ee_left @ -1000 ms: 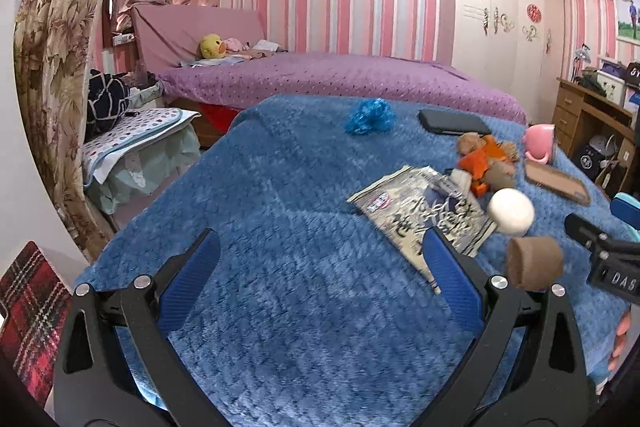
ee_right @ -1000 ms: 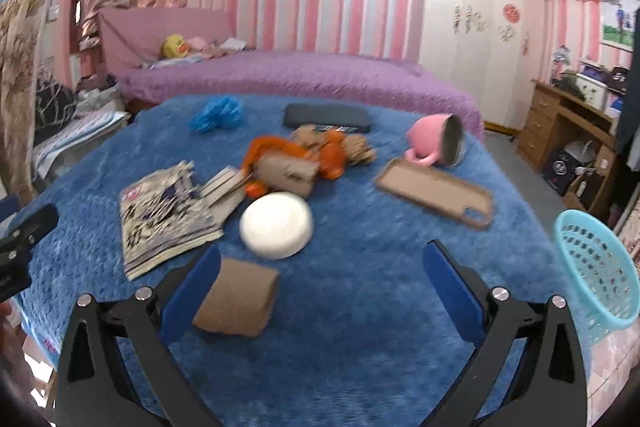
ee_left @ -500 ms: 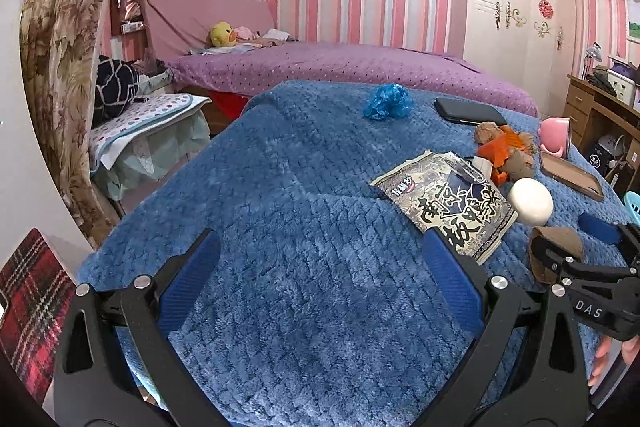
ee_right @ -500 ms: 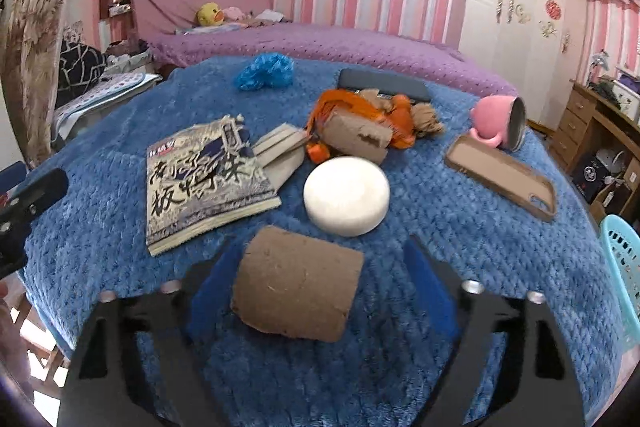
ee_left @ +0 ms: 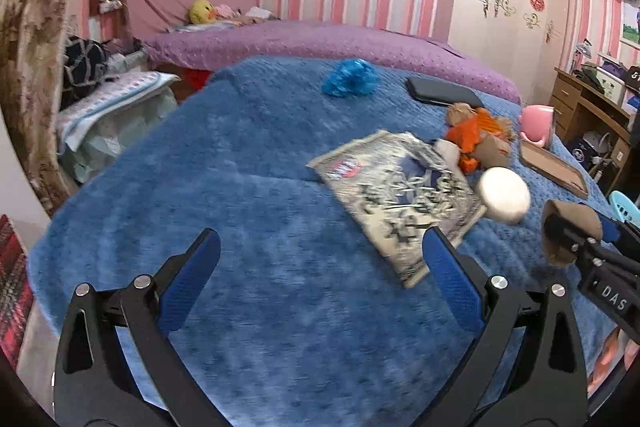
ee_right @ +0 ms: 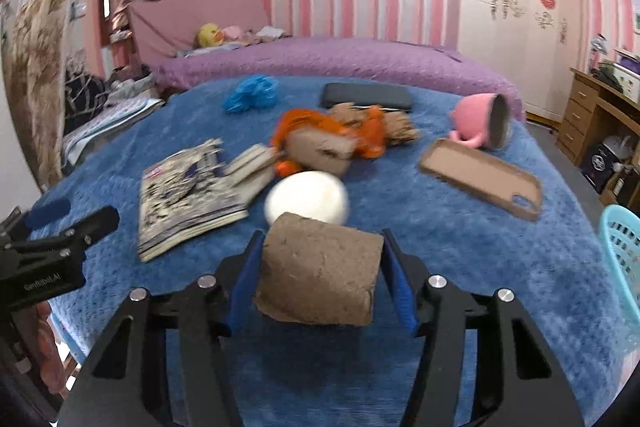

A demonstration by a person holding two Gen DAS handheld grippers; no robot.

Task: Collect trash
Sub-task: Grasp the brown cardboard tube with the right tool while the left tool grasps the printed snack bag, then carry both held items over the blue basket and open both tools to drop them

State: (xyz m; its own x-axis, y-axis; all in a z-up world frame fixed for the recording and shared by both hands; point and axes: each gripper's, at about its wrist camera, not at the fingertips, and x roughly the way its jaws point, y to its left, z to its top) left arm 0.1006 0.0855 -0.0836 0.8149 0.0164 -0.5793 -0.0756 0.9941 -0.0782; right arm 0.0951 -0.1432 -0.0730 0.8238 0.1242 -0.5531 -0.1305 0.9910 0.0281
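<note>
left wrist: low, near, faces across fuzzy blue blanket [ee_left: 240, 187] | right wrist: same blanket [ee_right: 460, 227], further right, closer to clutter

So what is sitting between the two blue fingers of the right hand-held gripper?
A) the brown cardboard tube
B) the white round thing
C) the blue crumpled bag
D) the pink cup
A: in the right wrist view the brown cardboard tube sits between the fingers of the right hand-held gripper, whose jaws are closing on it, while the white round thing lies just beyond on the blue blanket.
</note>
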